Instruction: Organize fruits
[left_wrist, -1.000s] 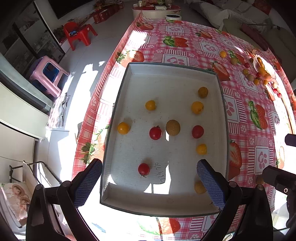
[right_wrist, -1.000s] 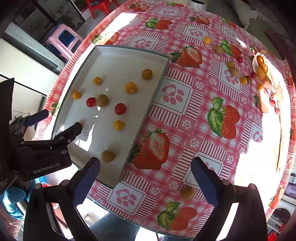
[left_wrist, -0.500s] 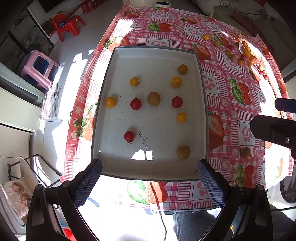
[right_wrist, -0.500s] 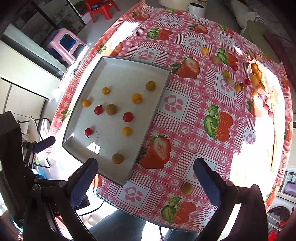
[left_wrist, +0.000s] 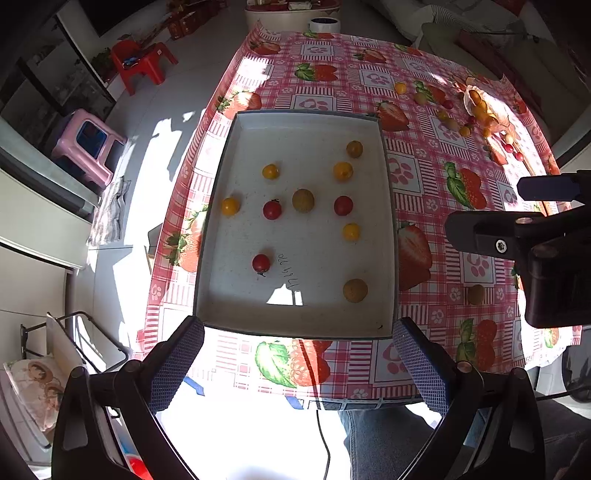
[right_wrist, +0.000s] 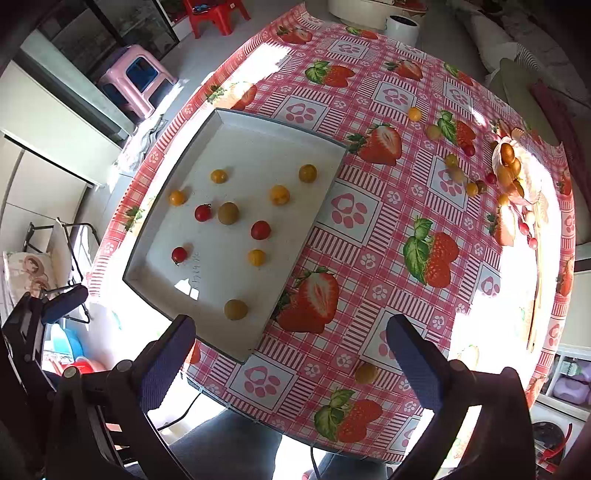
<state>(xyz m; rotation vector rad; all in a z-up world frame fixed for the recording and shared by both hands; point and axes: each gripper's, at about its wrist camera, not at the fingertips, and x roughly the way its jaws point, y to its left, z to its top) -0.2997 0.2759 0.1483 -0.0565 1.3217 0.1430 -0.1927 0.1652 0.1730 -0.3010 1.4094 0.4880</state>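
Note:
A white tray (left_wrist: 295, 321) (right_wrist: 236, 347) lies on the strawberry tablecloth and holds several small red, yellow and brownish-green fruits, such as a red tomato (left_wrist: 261, 263) (right_wrist: 179, 254). More loose fruits (left_wrist: 476, 114) (right_wrist: 506, 162) lie in a cluster at the far right of the table. One yellow fruit (right_wrist: 366, 373) (left_wrist: 475, 294) lies alone near the front edge. My left gripper (left_wrist: 295, 365) is open and empty, high above the tray's near edge. My right gripper (right_wrist: 291, 365) is open and empty, above the table's front edge; it also shows in the left wrist view (left_wrist: 517, 236).
The tablecloth (right_wrist: 369, 229) covers the whole table. A pink stool (left_wrist: 90, 146) and a red chair (left_wrist: 142, 61) stand on the floor at left. A white cup (right_wrist: 402, 26) stands at the table's far end. A person's legs (right_wrist: 229, 443) are below the front edge.
Both grippers have pulled back and risen from the tray, so more of the table and its front edge shows. The fruits have not moved. Both grippers stay open.

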